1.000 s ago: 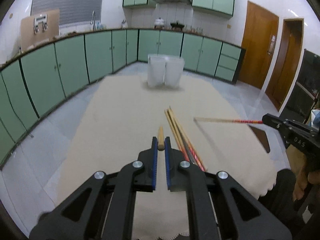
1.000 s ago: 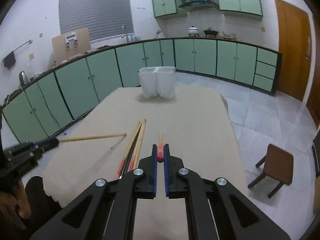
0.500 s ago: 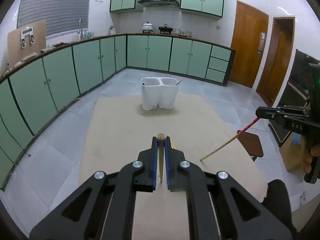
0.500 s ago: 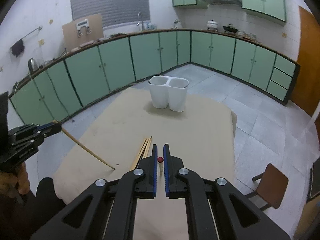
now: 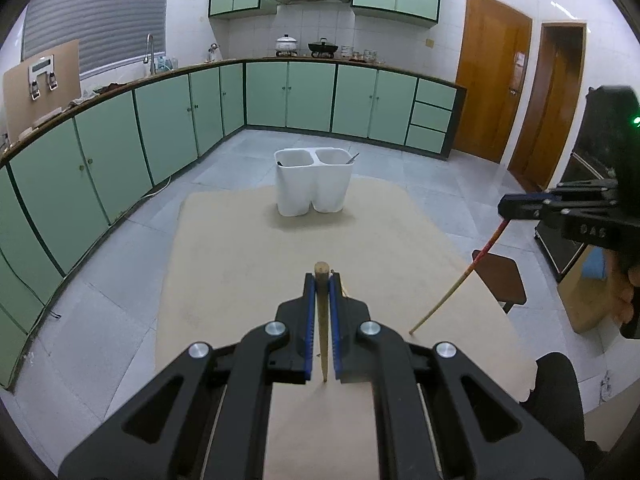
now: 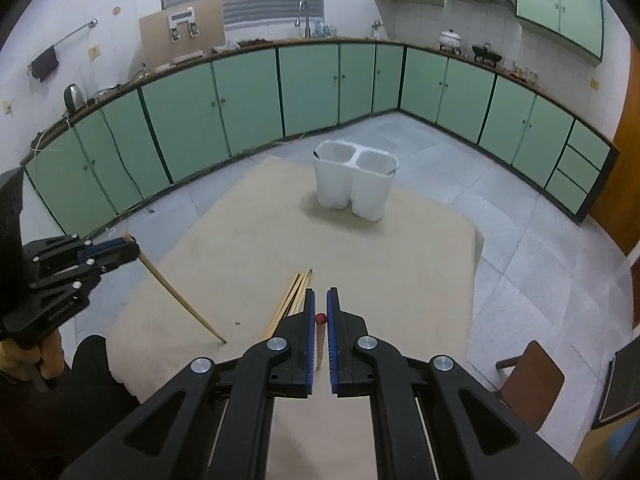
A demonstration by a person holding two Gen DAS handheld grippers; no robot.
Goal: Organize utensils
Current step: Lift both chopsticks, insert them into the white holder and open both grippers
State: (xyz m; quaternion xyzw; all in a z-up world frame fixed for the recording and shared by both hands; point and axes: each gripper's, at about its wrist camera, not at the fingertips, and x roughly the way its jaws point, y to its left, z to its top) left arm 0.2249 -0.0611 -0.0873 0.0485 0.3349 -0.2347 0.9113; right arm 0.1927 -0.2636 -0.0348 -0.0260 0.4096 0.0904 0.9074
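My left gripper [image 5: 322, 280] is shut on a plain wooden chopstick [image 5: 322, 320] that hangs tip down above the table; it also shows in the right wrist view [image 6: 180, 300]. My right gripper [image 6: 321, 296] is shut on a red-ended chopstick [image 6: 320, 336], also tip down; it also shows in the left wrist view [image 5: 460, 284]. Several loose chopsticks [image 6: 292, 300] lie on the beige table [image 6: 380, 272] just ahead of the right gripper. A white two-compartment holder [image 5: 314, 186] stands at the far end, with a utensil handle in each compartment.
A brown stool [image 6: 528, 380] stands on the tiled floor right of the table. Green cabinets [image 5: 160, 128] line the walls. The table's near edge [image 5: 520, 384] is scalloped, next to the person's dark clothing.
Both grippers have risen and tilted, lifting their chopsticks off the table from lying flat to hanging tip down. The holder now looks farther below.
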